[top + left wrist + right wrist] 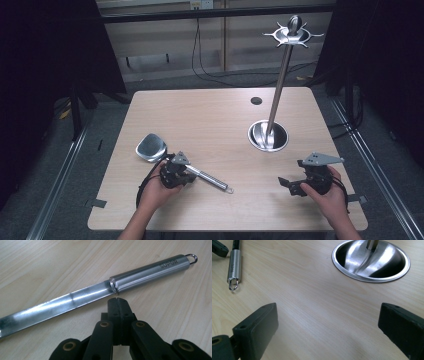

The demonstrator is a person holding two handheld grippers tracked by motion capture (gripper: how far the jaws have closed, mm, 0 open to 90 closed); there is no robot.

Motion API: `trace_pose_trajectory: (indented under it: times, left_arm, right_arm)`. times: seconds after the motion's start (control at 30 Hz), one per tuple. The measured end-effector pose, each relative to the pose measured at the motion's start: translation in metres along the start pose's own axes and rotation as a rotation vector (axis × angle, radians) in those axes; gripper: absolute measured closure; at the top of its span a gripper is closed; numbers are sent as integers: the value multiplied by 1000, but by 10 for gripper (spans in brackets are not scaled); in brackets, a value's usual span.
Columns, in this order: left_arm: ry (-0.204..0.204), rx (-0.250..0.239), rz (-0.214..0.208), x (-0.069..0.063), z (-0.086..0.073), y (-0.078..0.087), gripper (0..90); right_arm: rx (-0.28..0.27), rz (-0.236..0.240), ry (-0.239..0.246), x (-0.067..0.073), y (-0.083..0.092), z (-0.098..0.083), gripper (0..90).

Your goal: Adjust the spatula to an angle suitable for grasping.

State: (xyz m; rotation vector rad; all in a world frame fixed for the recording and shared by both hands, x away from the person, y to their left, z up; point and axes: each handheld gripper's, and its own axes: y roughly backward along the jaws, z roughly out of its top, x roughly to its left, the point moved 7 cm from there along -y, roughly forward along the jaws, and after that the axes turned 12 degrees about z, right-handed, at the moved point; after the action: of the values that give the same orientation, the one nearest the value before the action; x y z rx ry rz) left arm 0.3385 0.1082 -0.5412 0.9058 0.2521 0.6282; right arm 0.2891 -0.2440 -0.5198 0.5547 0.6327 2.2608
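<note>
So the thing being worked on here is a long stainless spatula [186, 166], lying flat near the front-left corner of the table [210, 115]. Its blade is pointing toward the left edge and the tube handle is running toward the front edge, ending in a small wire hanging loop [192, 258].

The left gripper [117, 302] is sitting right beside the spatula, about where the flat shank meets the handle collar. Its jaws are pressed fully together with nothing between them, and the spatula is lying just past the tips, so it's not holding anything.

The right gripper [327, 322] is hovering near the front-right corner, jaws spread wide over bare wood. The round steel base of the utensil stand [268, 135] is standing beyond it, toward the right edge.

Handling-wise, I'm guessing it's rigid, moderately weighty and not fragile, but polished steel is going to be slick. The round handle looks likely to roll or squirt out between flat pads. I'd be taking it on the flat shank just ahead of the collar, or square across the handle near the collar, so it isn't tipping blade-down once it's lifted.
</note>
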Motion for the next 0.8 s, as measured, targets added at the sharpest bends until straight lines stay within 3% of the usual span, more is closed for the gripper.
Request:
trace_pose_trajectory:
  times: [0.03, 0.07, 0.1, 0.23, 0.33, 0.37, 0.4, 0.43, 0.47, 0.63, 0.67, 0.7, 0.73, 0.8]
  left_arm:
    - [-55, 24, -6, 3, -1, 0, 900]
    - [-60, 27, -12, 2, 0, 0, 900]
    - [-35, 14, -6, 0, 2, -2, 900]
    - [-57, 24, -22, 1, 7, -4, 900]
    - [-35, 8, -23, -2, 11, -8, 900]
    - [-11, -1, -24, -3, 13, -10, 900]
    - [-58, 15, -27, 0, 14, -10, 900]
    - [-22, 1, -26, -3, 16, -13, 900]
    - [-58, 17, -25, 0, 16, -14, 900]
    - [-49, 10, -26, 0, 25, -22, 900]
    - [-18, -6, -22, -1, 29, -25, 900]
    - [-18, -6, -22, -1, 29, -25, 900]
    - [-52, 0, -25, 3, 32, -26, 900]
    - [-48, -10, -16, 6, 36, -30, 900]
  right_arm:
    - [-2, -4, 2, -1, 1, -1, 25]
    - [-3, -5, -4, -1, 2, -1, 25]
    - [0, -8, -3, -1, 4, -2, 25]
    - [1, -18, -18, -2, 7, -7, 25]
    - [0, -25, -18, -4, 11, -10, 25]
    - [-1, -28, -20, -4, 12, -11, 25]
    - [-3, -33, -24, -4, 14, -12, 25]
    - [-5, -40, -31, -5, 16, -13, 26]
    - [-5, -42, -35, -5, 18, -14, 25]
    - [-11, -61, -53, -7, 27, -21, 25]
    - [-12, -64, -50, -7, 29, -23, 26]
    - [-12, -64, -50, -7, 29, -23, 26]
    - [-9, -71, -60, -8, 31, -26, 27]
    - [-10, -75, -61, -8, 33, -28, 26]
